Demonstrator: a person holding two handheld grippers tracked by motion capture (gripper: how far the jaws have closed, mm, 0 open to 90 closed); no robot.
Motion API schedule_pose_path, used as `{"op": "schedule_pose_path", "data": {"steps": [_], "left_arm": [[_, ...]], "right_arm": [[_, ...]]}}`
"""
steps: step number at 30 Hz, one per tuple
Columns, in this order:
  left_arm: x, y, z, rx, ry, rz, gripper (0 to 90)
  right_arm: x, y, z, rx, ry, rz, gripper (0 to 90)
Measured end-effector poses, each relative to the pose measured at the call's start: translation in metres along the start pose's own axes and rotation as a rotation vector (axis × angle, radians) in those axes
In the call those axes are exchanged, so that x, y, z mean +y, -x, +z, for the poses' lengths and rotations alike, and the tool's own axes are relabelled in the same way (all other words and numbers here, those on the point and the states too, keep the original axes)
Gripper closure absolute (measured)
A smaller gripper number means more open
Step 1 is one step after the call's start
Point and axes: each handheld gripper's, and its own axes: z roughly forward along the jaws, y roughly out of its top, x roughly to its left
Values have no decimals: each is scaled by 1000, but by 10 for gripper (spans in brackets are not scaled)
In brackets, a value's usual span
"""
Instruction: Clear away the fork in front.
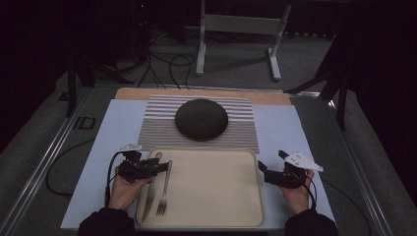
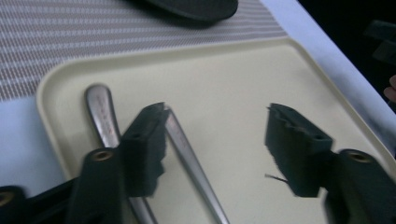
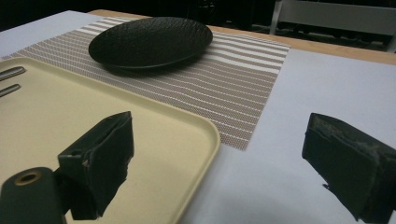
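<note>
A cream tray (image 1: pixel 211 187) lies near the table's front edge, with a knife (image 1: pixel 150 189) and a fork (image 1: pixel 164 189) side by side on its left part. My left gripper (image 1: pixel 160 167) hovers open over their handle ends; in the left gripper view the fork handle (image 2: pixel 196 172) runs past the left jaw and the knife handle (image 2: pixel 102 114) lies left of it, both outside the gap (image 2: pixel 217 126). My right gripper (image 1: pixel 262 168) is open at the tray's right rim (image 3: pixel 205 140), nothing between its jaws (image 3: pixel 219 135). A black plate (image 1: pixel 201 119) sits upside down on a striped placemat (image 1: pixel 157 130).
A pale blue cloth (image 1: pixel 113 142) covers the table under the tray and placemat. A wooden strip (image 1: pixel 133 93) shows along the far edge. Beyond the table stand a white metal frame (image 1: pixel 238 29) and loose cables (image 1: pixel 167 66) on the floor.
</note>
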Motion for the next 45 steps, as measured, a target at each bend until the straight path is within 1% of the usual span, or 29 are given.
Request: {"op": "schedule_pose_path", "data": {"steps": [2,3,6,8,10,13,15,16,17,18,19,21,23,25,31,34,35,36,38,41,45], "left_arm": [[2,3,-2,6,11,29,340],[3,4,-3,7,20,35,331],[6,7,-5,32,49,66,274],[9,9,-6,44,67,73,224],[11,10,-8,50,85,80,209],[16,14,-11,84,113,110,166],[19,15,-14,92,135,126,154],[20,16,-15,103,148,142,145],[20,16,-15,103,148,142,127],[24,19,-17,137,163,173,127],[26,20,-18,150,167,186,97],[29,21,-19,168,169,211,68],[32,22,-19,198,167,240,26],[35,22,-20,207,177,253,2],[45,24,-20,226,244,282,0],[47,24,-19,230,246,289,0],[52,24,-18,240,253,301,0],[52,24,-18,240,253,301,0],[59,22,-17,242,259,302,0],[64,20,-14,244,253,312,0],[71,18,-12,234,255,323,0]], "right_arm": [[0,0,-2,-2,8,1,91],[0,1,-2,-2,11,1,91],[-2,2,-4,4,20,1,93],[-3,2,-5,2,31,-8,93],[-4,2,-5,0,41,-20,94],[-4,2,-5,-3,46,-32,94],[-5,1,-5,-6,53,-36,94],[-5,1,-5,-9,55,-38,93],[-5,1,-5,-9,55,-38,93],[-6,2,-5,-12,59,-42,94],[-6,3,-5,-16,66,-43,94],[-7,4,-5,-23,72,-41,94],[-7,4,-5,-22,77,-43,94],[-8,4,-5,-23,79,-49,94],[-8,3,-5,-16,86,-47,94],[-8,3,-5,-16,81,-47,95],[-8,3,-5,-16,81,-47,100],[-8,3,-5,-16,81,-47,100],[-7,2,-5,-13,71,-34,98],[-7,3,-5,-14,65,-25,93],[-7,4,-4,-16,58,-19,90]]}}
